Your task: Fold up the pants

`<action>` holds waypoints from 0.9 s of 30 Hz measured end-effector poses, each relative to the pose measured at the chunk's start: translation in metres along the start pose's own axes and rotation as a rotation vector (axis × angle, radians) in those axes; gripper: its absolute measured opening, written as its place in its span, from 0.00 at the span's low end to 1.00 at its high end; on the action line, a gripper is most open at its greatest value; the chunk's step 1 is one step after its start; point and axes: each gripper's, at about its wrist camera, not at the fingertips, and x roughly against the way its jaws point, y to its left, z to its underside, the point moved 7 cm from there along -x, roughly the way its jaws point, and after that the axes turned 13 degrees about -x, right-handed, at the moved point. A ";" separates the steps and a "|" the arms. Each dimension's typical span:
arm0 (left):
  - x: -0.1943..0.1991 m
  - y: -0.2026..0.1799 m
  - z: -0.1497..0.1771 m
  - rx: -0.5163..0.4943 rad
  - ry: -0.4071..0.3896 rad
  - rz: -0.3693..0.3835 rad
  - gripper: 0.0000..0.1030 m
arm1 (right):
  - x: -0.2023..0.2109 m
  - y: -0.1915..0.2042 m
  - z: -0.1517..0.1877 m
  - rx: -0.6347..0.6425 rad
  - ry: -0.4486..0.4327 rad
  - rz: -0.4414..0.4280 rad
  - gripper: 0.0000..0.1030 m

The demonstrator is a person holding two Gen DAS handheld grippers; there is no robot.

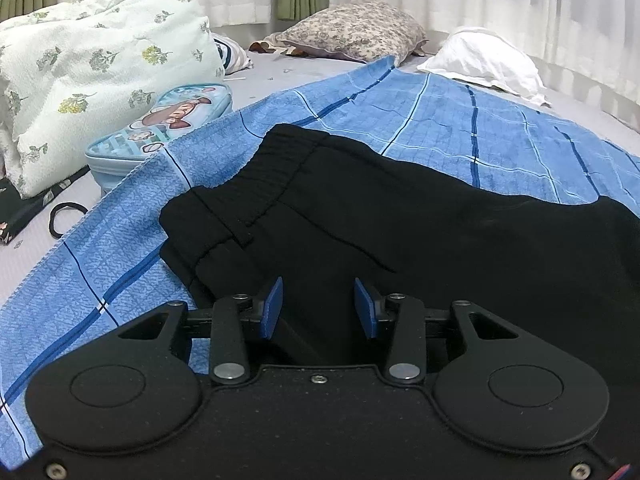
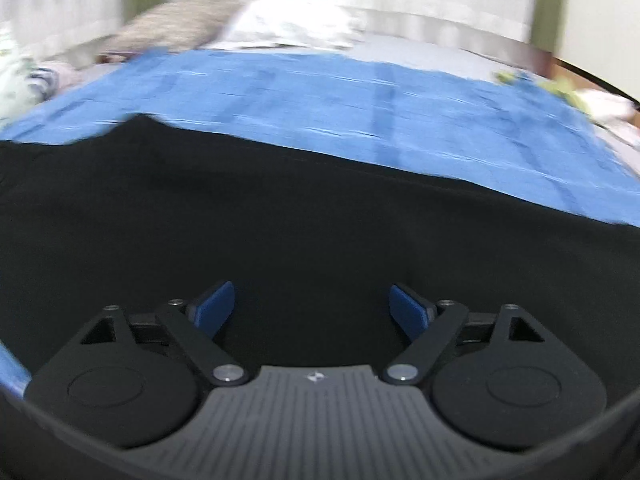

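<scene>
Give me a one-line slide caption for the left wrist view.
Open left gripper poised over black pants lying on a blue checked towel.

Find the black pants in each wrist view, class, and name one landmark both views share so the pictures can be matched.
Left wrist: the pants fill the centre and right, elastic waistband at upper left, under the open left gripper.
Right wrist: pants span the blurred middle band, under the open right gripper.
Shared landmark: the blue blanket beneath the pants.
</scene>
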 end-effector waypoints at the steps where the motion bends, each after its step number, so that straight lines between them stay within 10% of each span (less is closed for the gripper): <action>1: 0.000 0.000 0.000 0.006 0.000 -0.004 0.39 | 0.003 -0.021 -0.001 -0.035 -0.003 0.015 0.89; 13: 0.052 -0.053 -0.045 -0.045 -0.114 0.052 0.35 | 0.059 -0.209 -0.028 -0.408 -0.122 0.218 0.88; 20: 0.042 -0.160 -0.073 -0.163 -0.088 0.290 0.24 | 0.006 -0.237 -0.057 -0.432 -0.043 0.235 0.87; 27: -0.023 -0.219 -0.070 -0.183 0.041 0.293 0.16 | -0.037 -0.233 -0.079 -0.290 -0.033 0.294 0.82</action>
